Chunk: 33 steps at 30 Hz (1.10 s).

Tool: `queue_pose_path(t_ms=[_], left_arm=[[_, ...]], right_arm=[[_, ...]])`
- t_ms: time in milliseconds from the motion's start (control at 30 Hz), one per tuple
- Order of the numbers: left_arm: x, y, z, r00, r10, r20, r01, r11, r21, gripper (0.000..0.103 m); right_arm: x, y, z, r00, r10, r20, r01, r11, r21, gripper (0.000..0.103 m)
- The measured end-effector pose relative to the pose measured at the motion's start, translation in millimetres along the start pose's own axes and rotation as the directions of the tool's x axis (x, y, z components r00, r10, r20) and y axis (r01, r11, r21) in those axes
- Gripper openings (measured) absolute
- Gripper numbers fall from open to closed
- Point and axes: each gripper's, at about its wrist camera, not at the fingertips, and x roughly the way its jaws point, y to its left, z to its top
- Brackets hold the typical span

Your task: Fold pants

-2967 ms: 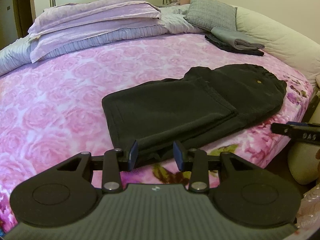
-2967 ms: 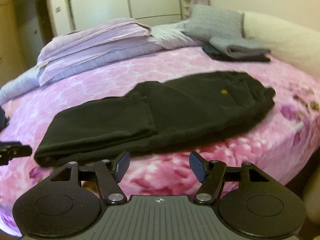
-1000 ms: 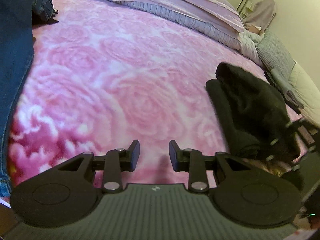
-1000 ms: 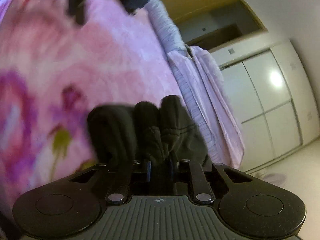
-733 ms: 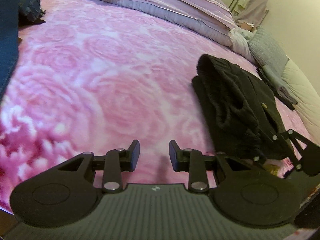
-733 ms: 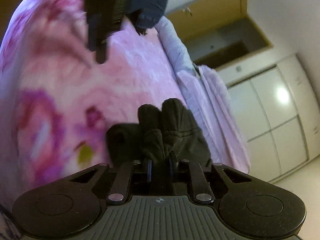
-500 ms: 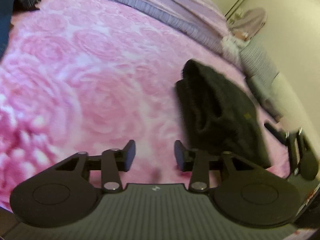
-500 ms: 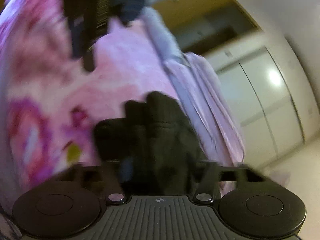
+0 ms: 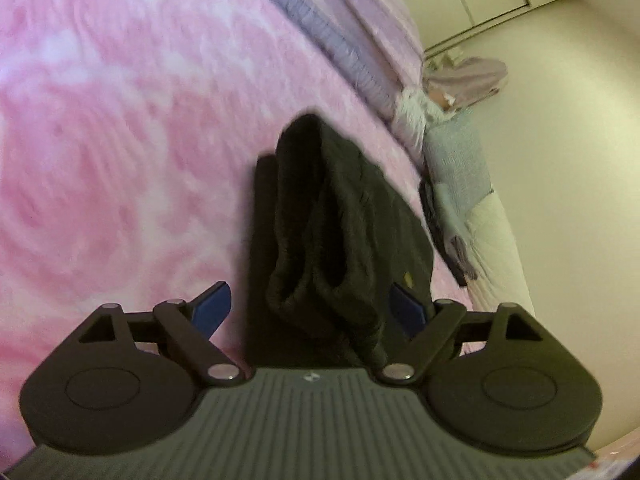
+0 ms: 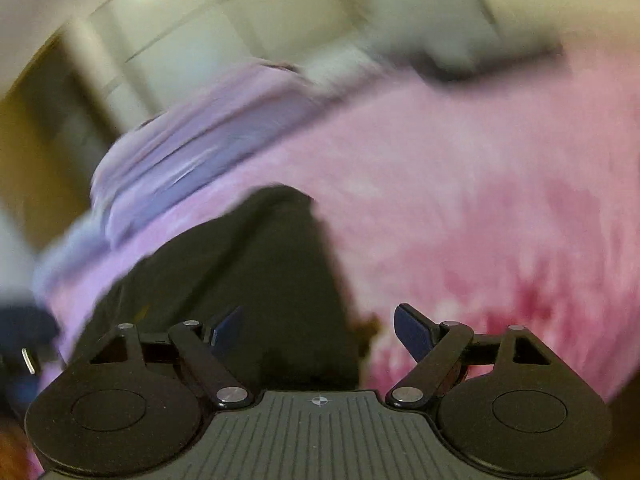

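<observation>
- While its jaws are opening, the left gripper (image 9: 308,304) straddles the near end of the black pants (image 9: 332,220), with the cloth between the blue pads but neither pad pressing on it.
- Folded into a thick bundle of several layers, the pants lie on the pink rose-patterned bedspread (image 9: 120,140), their rounded fold edges facing the left wrist camera.
- On the bundle's left side a wide stretch of bare bedspread lies open; on its right the bed's edge is near, with a pale padded surround (image 9: 496,232) beyond it.
- A grey cushion (image 9: 456,160) and a small pile of folded grey clothes (image 9: 448,232) sit past the pants towards the bed's far side.
- Lilac bedding (image 9: 360,28) is stacked along the far edge.
- The right gripper (image 10: 318,332) is spread wide and grips nothing; its view is blurred, with the pants (image 10: 248,280) under its left pad and open bedspread (image 10: 480,200) to the right.
</observation>
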Motion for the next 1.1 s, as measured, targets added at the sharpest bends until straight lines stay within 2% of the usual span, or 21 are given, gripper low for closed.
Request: queue_pose_path(t_ms=[67, 100, 167, 200, 233, 267, 333, 400, 467, 533, 600, 667, 733, 767, 833, 933, 1000, 1100], left_arm=[[13.9, 7.5, -5.0, 0.999, -0.022, -0.029, 0.02, 0.998, -0.054, 0.083], [20.6, 11.0, -6.9, 0.999, -0.033, -0.043, 0.03, 0.996, -0.086, 0.084], [27.9, 7.5, -7.9, 0.999, -0.04, -0.036, 0.037, 0.997, -0.068, 0.069], [29.9, 3.9, -7.0, 0.999, -0.019, -0.034, 0.017, 0.999, -0.048, 0.066], [31.6, 1.3, -5.3, 0.999, -0.004, -0.032, 0.003, 1.0, -0.029, 0.058], [31.8, 0.7, -2.6, 1.0, -0.002, -0.029, 0.001, 1.0, -0.02, 0.052], [29.4, 2.2, 5.6, 0.999, -0.006, -0.035, 0.005, 1.0, -0.023, 0.049], [21.2, 6.2, 13.1, 1.0, 0.01, 0.001, -0.01, 1.0, -0.002, 0.047], [13.5, 9.8, 23.3, 1.0, 0.018, 0.025, -0.018, 1.0, 0.007, 0.047], [12.7, 11.5, 26.9, 1.0, 0.03, 0.001, -0.03, 0.999, 0.033, 0.05], [11.6, 6.0, 24.7, 0.998, 0.057, -0.016, -0.055, 0.995, 0.089, 0.053], [0.9, -2.7, 30.2, 0.998, 0.067, -0.006, -0.065, 0.987, 0.147, 0.054], [-8.5, -12.6, 37.1, 0.998, 0.062, 0.015, -0.064, 0.98, 0.188, 0.054], [-14.2, -17.7, 40.7, 0.996, 0.082, 0.044, -0.089, 0.972, 0.216, 0.048], [-25.3, -37.1, 52.4, 0.981, 0.134, 0.142, -0.173, 0.934, 0.314, 0.047], [-32.3, -69.8, 69.2, 0.952, 0.158, 0.263, -0.259, 0.875, 0.408, 0.047], [-19.4, -95.8, 73.9, 0.949, 0.147, 0.279, -0.275, 0.82, 0.502, 0.047], [20.5, -127.3, 68.3, 0.962, 0.132, 0.238, -0.259, 0.717, 0.647, 0.048]], right_arm=[[4.7, -19.3, 2.5, 0.997, 0.053, -0.055, -0.046, 0.992, 0.118, 0.08], [7.4, -22.5, 3.7, 0.997, 0.067, -0.049, -0.059, 0.988, 0.143, 0.079], [10.8, -22.1, 8.2, 0.995, 0.083, -0.047, -0.074, 0.985, 0.158, 0.079], [13.2, -19.0, 10.1, 0.994, 0.09, -0.069, -0.079, 0.986, 0.148, 0.066], [20.8, -17.2, 8.5, 0.99, 0.099, -0.101, -0.084, 0.986, 0.146, 0.05], [24.1, -15.7, 6.6, 0.991, 0.07, -0.11, -0.053, 0.987, 0.149, 0.046], [19.9, -7.1, 5.5, 0.993, 0.032, -0.112, -0.018, 0.992, 0.123, 0.039], [19.7, 1.1, -0.1, 0.992, 0.035, -0.124, -0.011, 0.982, 0.19, 0.031], [14.8, 17.7, -10.6, 0.991, 0.026, -0.129, -0.002, 0.982, 0.187, 0.03], [9.9, 20.3, -26.5, 0.993, 0.011, -0.114, 0.015, 0.975, 0.221, 0.032], [18.9, 18.4, -30.4, 0.996, -0.015, -0.084, 0.03, 0.985, 0.172, 0.042], [17.3, 18.8, -24.3, 0.997, -0.008, -0.083, 0.021, 0.988, 0.152, 0.043], [7.8, 29.1, -13.5, 0.998, -0.051, -0.034, 0.052, 0.997, 0.053, 0.044], [1.1, 37.1, -7.5, 0.996, -0.084, 0.022, 0.085, 0.996, -0.035, 0.044], [-11.4, 53.2, 0.0, 0.986, -0.115, 0.123, 0.137, 0.971, -0.198, 0.043], [-12.5, 73.2, 1.7, 0.984, -0.096, 0.149, 0.146, 0.914, -0.378, 0.038], [-3.6, 86.1, -3.6, 0.991, -0.064, 0.121, 0.114, 0.878, -0.466, 0.025], [15.9, 103.8, -16.4, 0.995, -0.057, 0.087, 0.095, 0.827, -0.555, 0.019]])
